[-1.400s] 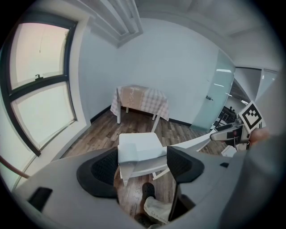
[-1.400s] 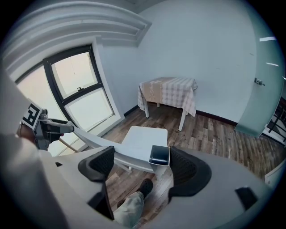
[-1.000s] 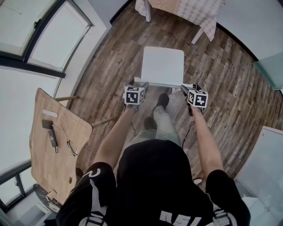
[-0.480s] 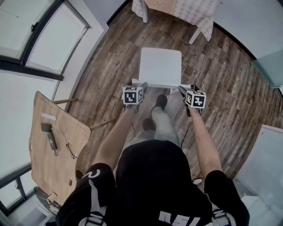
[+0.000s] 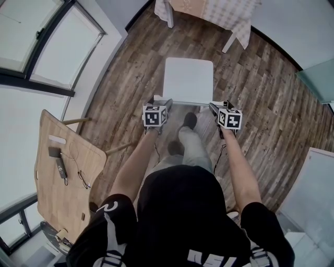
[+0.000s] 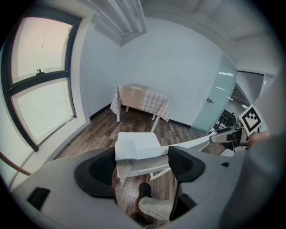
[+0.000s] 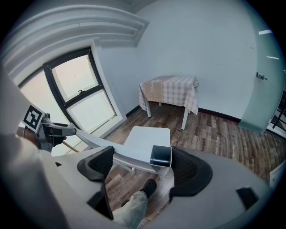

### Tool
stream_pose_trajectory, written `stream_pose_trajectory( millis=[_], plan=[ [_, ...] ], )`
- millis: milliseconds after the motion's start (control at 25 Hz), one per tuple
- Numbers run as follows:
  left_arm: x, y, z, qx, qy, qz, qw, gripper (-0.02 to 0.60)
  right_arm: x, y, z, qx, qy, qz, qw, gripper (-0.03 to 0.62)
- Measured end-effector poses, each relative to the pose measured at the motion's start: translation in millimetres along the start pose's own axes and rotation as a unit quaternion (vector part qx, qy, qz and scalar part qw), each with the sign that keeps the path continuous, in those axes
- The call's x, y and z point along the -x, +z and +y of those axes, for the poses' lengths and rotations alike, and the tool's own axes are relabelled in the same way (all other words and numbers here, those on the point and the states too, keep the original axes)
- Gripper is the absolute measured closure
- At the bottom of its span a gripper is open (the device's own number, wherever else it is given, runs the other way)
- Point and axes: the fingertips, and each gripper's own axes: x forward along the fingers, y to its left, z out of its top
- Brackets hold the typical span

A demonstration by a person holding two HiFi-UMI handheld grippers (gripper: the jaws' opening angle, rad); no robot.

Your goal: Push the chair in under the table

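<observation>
Left claw (image 6: 142,166) has just been spreading around chair (image 5: 189,79) back; right claw (image 7: 143,169), spread, is straddling it. Chair is standing short of table (image 5: 211,10); push probably unfinished.

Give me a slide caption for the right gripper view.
Right gripper, jaws open, straddles the backrest end of a white square-seated chair facing a table draped in checked cloth.

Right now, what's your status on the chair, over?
Left hand-held gripper jaws just opening, right hand-held gripper open, each around a back corner of the chair. Not yet under table. Nothing on floor between.
</observation>
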Motion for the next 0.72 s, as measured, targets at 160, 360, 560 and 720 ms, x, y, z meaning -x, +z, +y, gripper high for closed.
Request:
stream_pose_trajectory(
  millis=[160,360,560,720],
  plan=[
    [-2,0,0,0.000,-0.002,0.007,1.0000,0.216,-2,0,-1,-0.001,0.002,-0.001,1.000,0.177],
    [-7,7,6,0.000,-0.002,0.007,1.0000,0.216,-7,5,1,-0.006,-0.001,0.000,1.000,0.175],
    [-12,16,12,-0.001,-0.001,0.016,0.9999,0.216,-14,12,2,-0.013,-0.004,0.003,1.000,0.177],
    [-18,26,15,-0.002,-0.002,0.024,0.9997,0.216,-19,21,0,-0.020,-0.006,0.009,1.000,0.177]
  ],
)
